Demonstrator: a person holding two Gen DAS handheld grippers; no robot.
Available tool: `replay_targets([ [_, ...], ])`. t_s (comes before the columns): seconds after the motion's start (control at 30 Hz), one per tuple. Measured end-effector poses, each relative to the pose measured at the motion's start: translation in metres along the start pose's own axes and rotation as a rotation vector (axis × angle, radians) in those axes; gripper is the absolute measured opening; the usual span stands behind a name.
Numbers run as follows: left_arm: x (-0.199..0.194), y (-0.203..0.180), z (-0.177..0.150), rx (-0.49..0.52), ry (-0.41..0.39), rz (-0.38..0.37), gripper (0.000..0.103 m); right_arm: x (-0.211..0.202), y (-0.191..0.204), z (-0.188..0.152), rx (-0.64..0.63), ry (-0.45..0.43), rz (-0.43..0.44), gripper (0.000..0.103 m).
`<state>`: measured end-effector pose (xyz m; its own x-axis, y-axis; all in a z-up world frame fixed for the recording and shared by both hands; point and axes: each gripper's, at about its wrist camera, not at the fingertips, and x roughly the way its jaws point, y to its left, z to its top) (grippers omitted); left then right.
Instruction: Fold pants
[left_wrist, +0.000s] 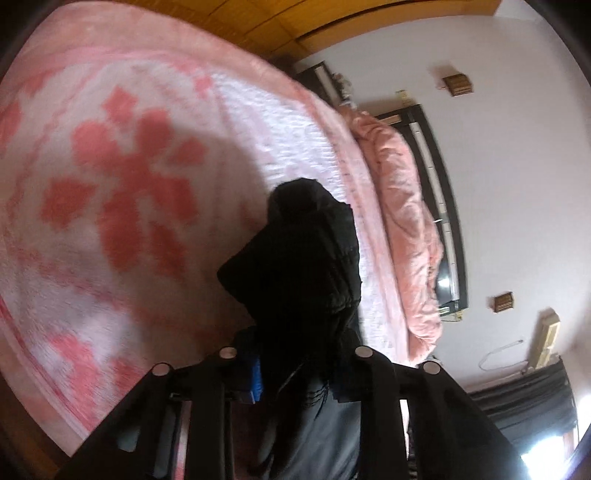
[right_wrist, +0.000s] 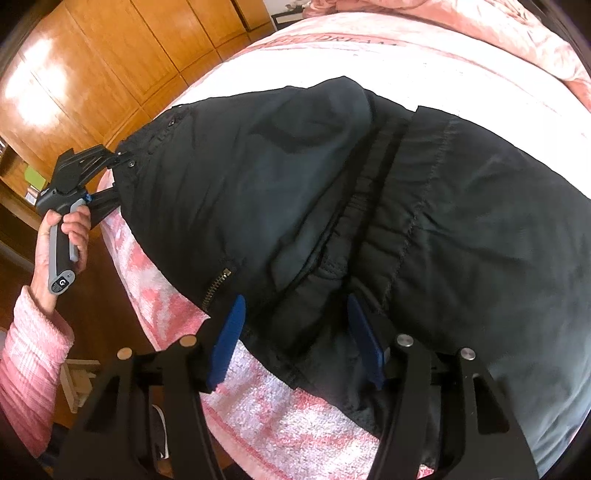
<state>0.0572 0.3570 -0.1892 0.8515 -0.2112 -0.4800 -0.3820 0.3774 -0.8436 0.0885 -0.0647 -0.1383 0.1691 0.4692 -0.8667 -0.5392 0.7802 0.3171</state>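
Black padded pants (right_wrist: 258, 166) lie spread over a pink-and-white patterned blanket (right_wrist: 295, 424), waistband toward the camera, a brass zip (right_wrist: 218, 286) near the front left. My right gripper (right_wrist: 297, 332) stands open over the waistband, its blue pads (right_wrist: 229, 343) wide apart with fabric lying between them. At the far left, my left gripper (right_wrist: 120, 177) is shut on the pants' edge, held by a hand (right_wrist: 70, 229). In the left wrist view the pants (left_wrist: 303, 251) rise as a dark bunch out of the left gripper (left_wrist: 299, 369), hiding most of its fingers.
The blanket (left_wrist: 110, 147) covers a bed. A rumpled pink duvet (left_wrist: 406, 221) lies along the dark headboard (left_wrist: 439, 192) by a white wall. A wooden wardrobe (right_wrist: 92, 74) stands beyond the bed's left side. A pink sleeve (right_wrist: 33, 362) fills the lower left.
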Motion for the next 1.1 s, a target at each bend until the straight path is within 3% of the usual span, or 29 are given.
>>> replay_targets([
  [0.23, -0.018, -0.057, -0.019, 0.124, 0.001, -0.102, 0.025, -0.029, 0.003, -0.008, -0.03, -0.069, 0.011, 0.058],
  [0.4, -0.029, -0.105, -0.046, 0.246, 0.022, -0.152, 0.025, -0.053, -0.012, -0.014, 0.031, -0.117, 0.03, 0.058],
  [0.7, -0.024, -0.183, -0.12, 0.439, 0.133, -0.24, 0.025, -0.09, -0.058, -0.031, 0.145, -0.19, 0.006, 0.058],
  [0.93, 0.008, -0.215, -0.184, 0.532, 0.256, -0.223, 0.025, -0.108, -0.091, -0.048, 0.218, -0.227, -0.02, 0.058],
  [1.1, 0.033, -0.225, -0.223, 0.592, 0.323, -0.171, 0.025, -0.124, -0.115, -0.061, 0.26, -0.24, -0.09, 0.058],
])
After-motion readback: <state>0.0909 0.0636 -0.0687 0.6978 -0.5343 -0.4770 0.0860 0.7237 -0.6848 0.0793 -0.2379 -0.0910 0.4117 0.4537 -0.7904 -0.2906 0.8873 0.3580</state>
